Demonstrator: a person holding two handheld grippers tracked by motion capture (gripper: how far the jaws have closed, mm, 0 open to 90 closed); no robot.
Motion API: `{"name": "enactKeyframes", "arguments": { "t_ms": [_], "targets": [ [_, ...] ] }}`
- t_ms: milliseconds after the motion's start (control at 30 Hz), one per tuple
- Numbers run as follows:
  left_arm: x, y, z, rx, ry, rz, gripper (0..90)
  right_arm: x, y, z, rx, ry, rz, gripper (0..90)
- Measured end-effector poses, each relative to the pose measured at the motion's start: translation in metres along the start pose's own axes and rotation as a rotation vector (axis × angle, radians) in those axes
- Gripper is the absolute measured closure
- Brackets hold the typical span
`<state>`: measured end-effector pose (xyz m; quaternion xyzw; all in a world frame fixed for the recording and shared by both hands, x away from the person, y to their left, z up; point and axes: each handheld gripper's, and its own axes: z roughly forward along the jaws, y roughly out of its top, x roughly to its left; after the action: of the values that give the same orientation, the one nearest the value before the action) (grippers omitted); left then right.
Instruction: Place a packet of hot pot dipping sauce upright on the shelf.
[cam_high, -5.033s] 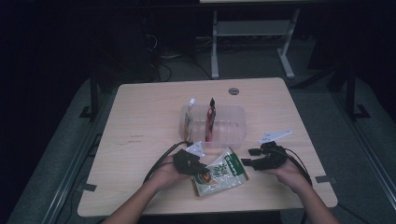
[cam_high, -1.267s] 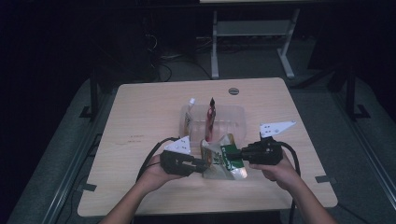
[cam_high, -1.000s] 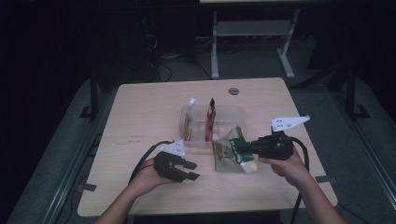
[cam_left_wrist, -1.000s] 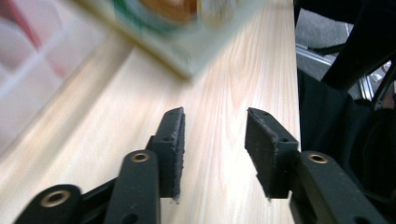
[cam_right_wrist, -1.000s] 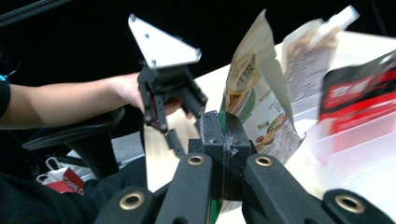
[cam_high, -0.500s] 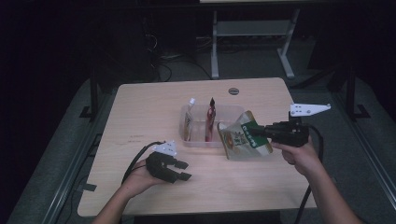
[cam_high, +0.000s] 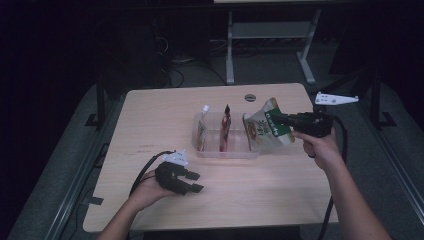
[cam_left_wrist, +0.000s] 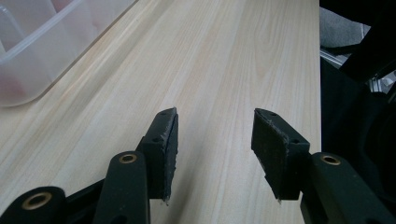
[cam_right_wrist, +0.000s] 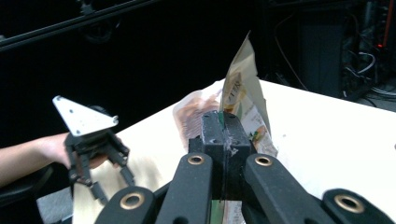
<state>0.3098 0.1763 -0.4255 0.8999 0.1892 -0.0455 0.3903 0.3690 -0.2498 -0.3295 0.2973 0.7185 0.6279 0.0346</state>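
My right gripper (cam_high: 275, 119) is shut on the top edge of a green and white snack pouch (cam_high: 261, 132). It holds the pouch upright and tilted over the right end of a clear plastic bin (cam_high: 220, 150). In the right gripper view the pouch (cam_right_wrist: 243, 105) rises from between the closed jaws of that gripper (cam_right_wrist: 223, 122). A white-topped pouch (cam_high: 202, 129) and a dark red pouch (cam_high: 226, 126) stand in the bin's left compartments. My left gripper (cam_high: 196, 182) rests open near the table's front left, holding nothing. Its own view shows this gripper (cam_left_wrist: 215, 116) over bare wood.
The wooden table (cam_high: 160, 120) has a round cable hole (cam_high: 250, 97) at its back edge. A corner of the bin (cam_left_wrist: 32, 51) lies ahead and left of the left jaws. A metal stand (cam_high: 270, 35) and dark floor lie beyond the table.
The left gripper let go of the pouch and drew back to the front left, open. The right gripper carried the pouch up and back to the bin's right end.
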Motion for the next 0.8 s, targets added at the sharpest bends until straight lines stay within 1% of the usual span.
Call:
{"name": "enactKeyframes", "arguments": {
  "t_ms": [133, 233, 367, 533, 667, 800],
  "targets": [
    [0.001, 0.0, 0.0, 0.005, -0.002, -0.006, 50.3, -0.009, -0.003, 0.007, 0.003, -0.018, 0.02, 90.0],
    [0.001, -0.001, 0.001, 0.005, -0.004, -0.01, 50.1, -0.013, -0.008, 0.015, 0.017, -0.03, 0.026, 90.0],
    [0.001, -0.001, 0.002, 0.008, -0.003, -0.005, 49.9, -0.014, -0.012, 0.024, 0.032, -0.031, 0.033, 90.0],
    [0.001, -0.001, 0.003, 0.014, -0.009, -0.001, 49.6, -0.013, -0.014, 0.035, 0.058, -0.031, 0.015, 90.0],
    [0.001, -0.001, 0.004, 0.018, -0.01, 0.003, 49.1, -0.013, -0.016, 0.044, 0.08, -0.043, 0.011, 90.0],
    [0.001, -0.002, 0.004, 0.017, -0.012, 0.009, 47.3, -0.015, -0.018, 0.05, 0.099, -0.057, -0.006, 90.0]
  ]
}}
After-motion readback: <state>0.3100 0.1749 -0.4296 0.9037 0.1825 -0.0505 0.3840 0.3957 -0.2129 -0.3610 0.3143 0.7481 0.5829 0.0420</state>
